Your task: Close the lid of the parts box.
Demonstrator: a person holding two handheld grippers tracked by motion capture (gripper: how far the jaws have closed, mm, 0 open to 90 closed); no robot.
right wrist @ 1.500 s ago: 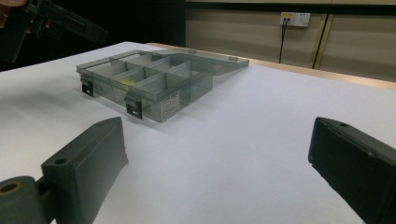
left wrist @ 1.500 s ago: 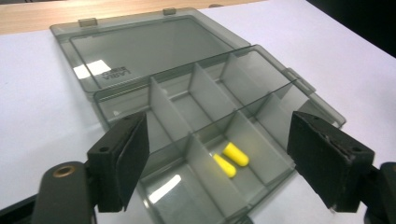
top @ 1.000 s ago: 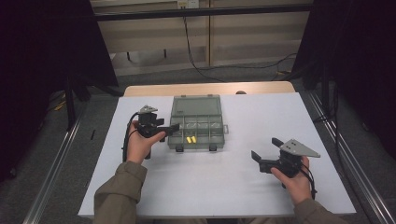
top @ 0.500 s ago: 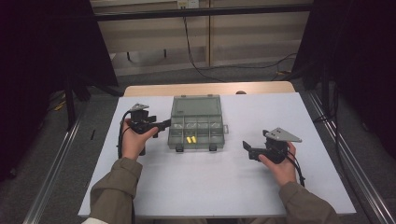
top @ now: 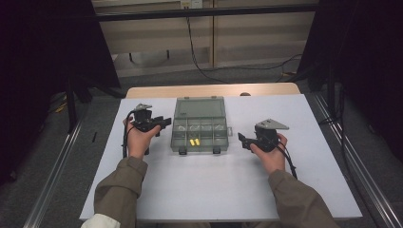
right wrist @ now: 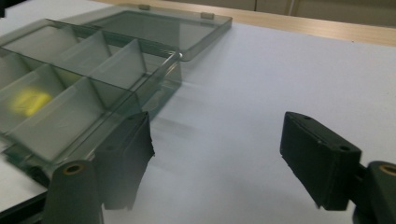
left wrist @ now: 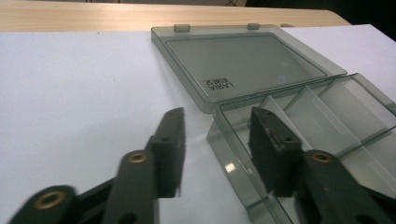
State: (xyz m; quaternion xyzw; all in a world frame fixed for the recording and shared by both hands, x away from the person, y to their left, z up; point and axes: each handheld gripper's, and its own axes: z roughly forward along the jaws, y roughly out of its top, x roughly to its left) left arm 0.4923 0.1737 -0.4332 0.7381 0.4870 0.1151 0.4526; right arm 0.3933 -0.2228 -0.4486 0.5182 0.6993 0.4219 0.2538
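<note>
A clear grey compartment box (top: 199, 135) lies open in the middle of the white table, its lid (top: 199, 108) flat behind it. Small yellow pieces (top: 193, 142) sit in a front compartment, a yellow blur (right wrist: 30, 101) in the right gripper view. My left gripper (top: 166, 122) is at the box's left side. Its jaws have just been closing and straddle the left wall (left wrist: 219, 140) without pressing on it. My right gripper (top: 241, 139) is just right of the box. Its jaws have also just been closing, and between them is bare table (right wrist: 222, 158).
The white table top (top: 218, 190) has free room in front of the box and on both sides. A wooden strip (top: 214, 90) runs along the far edge. Cables trail from both grippers. Dark curtains and metal rails flank the table.
Both hands have come in toward the box, the right gripper sliding left the farthest. The jaws of both grippers stand narrower than before.
</note>
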